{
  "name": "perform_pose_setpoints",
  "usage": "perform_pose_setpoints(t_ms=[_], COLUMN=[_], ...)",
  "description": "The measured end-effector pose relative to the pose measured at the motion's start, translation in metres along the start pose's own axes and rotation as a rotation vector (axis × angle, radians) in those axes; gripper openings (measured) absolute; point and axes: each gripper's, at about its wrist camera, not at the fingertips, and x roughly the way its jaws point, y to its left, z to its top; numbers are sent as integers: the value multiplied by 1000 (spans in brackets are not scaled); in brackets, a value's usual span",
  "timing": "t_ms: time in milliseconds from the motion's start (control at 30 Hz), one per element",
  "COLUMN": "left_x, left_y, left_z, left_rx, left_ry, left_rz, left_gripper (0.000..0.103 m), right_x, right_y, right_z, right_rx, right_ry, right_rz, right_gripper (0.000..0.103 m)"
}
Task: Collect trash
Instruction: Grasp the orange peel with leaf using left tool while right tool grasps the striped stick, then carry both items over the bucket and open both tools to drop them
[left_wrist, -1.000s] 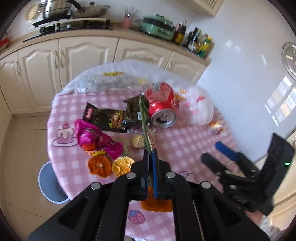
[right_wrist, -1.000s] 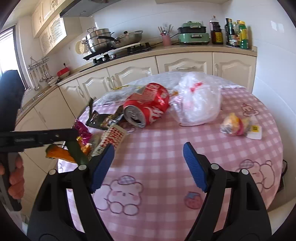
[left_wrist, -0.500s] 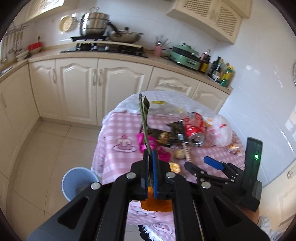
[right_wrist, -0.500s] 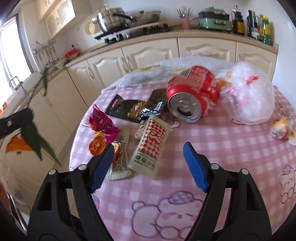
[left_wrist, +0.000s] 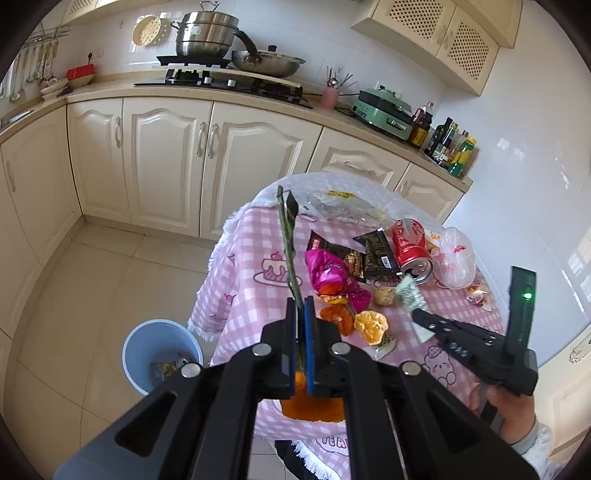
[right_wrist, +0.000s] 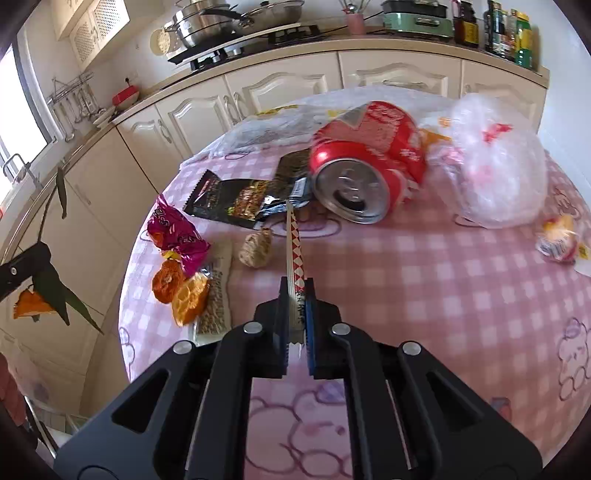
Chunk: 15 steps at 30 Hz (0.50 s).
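My left gripper is shut on a green leafy stem with orange peel hanging under it, held off the table's left edge. In the right wrist view that gripper shows at the far left with the leaves and peel. The jaws of my right gripper are closing tight on a red-and-white checked wrapper, and the pads press on it just above the pink checked tablecloth. From the left wrist view, the right gripper holds that wrapper near the can.
A blue bin with some trash inside stands on the floor left of the table. On the cloth lie a crushed red can, a clear plastic bag, black wrappers, a magenta wrapper and orange peels. Cream cabinets stand behind.
My right gripper went from wide open to shut on the checked wrapper. The left gripper carried the leafy peel back and left off the table, and the blue bin came into view.
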Motion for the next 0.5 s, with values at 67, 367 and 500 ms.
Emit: perform_pose_setpoints(t_ms=[67, 367, 500], left_x=[-3, -21, -31], left_y=[5, 37, 61], left_z=[-2, -10, -18], left_rx=[-8, -52, -64], left_ry=[-4, -26, -22], left_rz=[-2, 14, 55], left_gripper=[4, 4, 4], right_x=[-11, -40, -20], right_y=[1, 100, 156], right_z=[-1, 7, 3], right_rx=[3, -186, -273], right_ry=[-26, -98, -54], right_rz=[7, 174, 262], right_gripper=[7, 7, 7])
